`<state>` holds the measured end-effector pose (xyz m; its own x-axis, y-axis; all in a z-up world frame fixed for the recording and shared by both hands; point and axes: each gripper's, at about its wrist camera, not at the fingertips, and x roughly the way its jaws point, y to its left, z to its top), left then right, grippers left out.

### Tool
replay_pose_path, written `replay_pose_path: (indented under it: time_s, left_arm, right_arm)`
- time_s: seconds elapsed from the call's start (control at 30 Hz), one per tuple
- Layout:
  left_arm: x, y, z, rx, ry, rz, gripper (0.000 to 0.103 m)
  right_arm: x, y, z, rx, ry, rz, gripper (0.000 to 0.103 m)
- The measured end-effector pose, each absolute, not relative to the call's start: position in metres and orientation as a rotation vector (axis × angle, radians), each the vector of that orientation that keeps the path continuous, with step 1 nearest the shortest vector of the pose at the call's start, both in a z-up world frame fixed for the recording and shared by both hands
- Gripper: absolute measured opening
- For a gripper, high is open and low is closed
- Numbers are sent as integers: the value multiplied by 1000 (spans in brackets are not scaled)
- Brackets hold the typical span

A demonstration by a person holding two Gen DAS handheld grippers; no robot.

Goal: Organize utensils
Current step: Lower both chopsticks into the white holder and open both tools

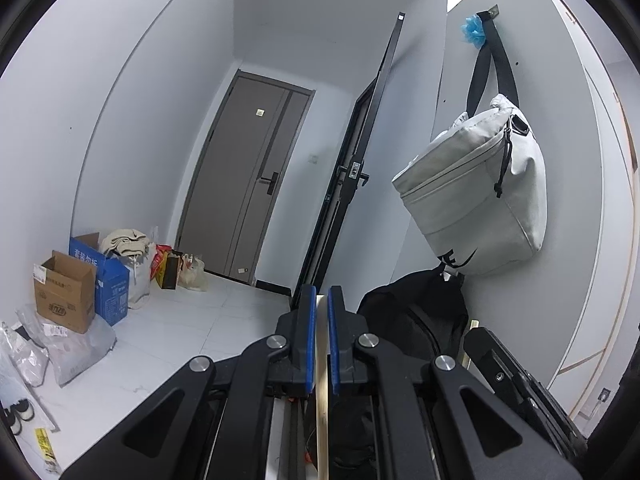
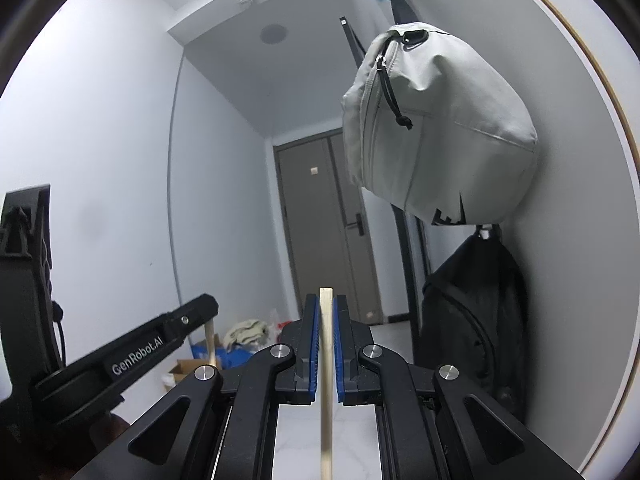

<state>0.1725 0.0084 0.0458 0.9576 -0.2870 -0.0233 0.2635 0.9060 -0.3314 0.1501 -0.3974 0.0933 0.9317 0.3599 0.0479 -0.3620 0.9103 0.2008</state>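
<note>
Each claw clamps one pale wooden chopstick.
The left claw [image 1: 322,300] and right claw [image 2: 327,308] pinch a light, stiff, smooth chopstick [image 2: 326,360] near its blunt end; a mid-shaft hold would swing less.

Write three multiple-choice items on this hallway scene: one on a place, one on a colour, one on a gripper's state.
1. Where is the grey bag?
A. on the floor
B. hanging on the wall
C. inside a box

2. What colour are the pads of the right gripper?
A. blue
B. red
C. white

3. What state is the left gripper in?
A. wide open, empty
B. shut on a wooden stick
C. shut on a cloth

Answers: 1 B, its black strap runs up the wall; 2 A, blue strips line both jaws; 3 B, a pale stick sits clamped between the pads.
</note>
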Motion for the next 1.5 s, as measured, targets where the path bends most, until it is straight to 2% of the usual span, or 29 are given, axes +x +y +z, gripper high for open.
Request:
replay_pose_path:
  time_s: [0.37, 0.67, 1.27, 1.5]
  left_arm:
    - [164, -11, 32, -243, 29, -329, 2]
    - [161, -8, 31, -258, 66, -374, 2]
    - [153, 0, 20, -284, 399, -582, 2]
    - [142, -7, 24, -242, 488, -620, 2]
  right_arm:
    - [160, -400, 75, 204, 20, 364, 6]
    - [153, -403, 69, 221, 66, 393, 6]
    - [112, -423, 56, 190, 237, 465, 6]
    - [101, -430, 59, 197, 304, 492, 9]
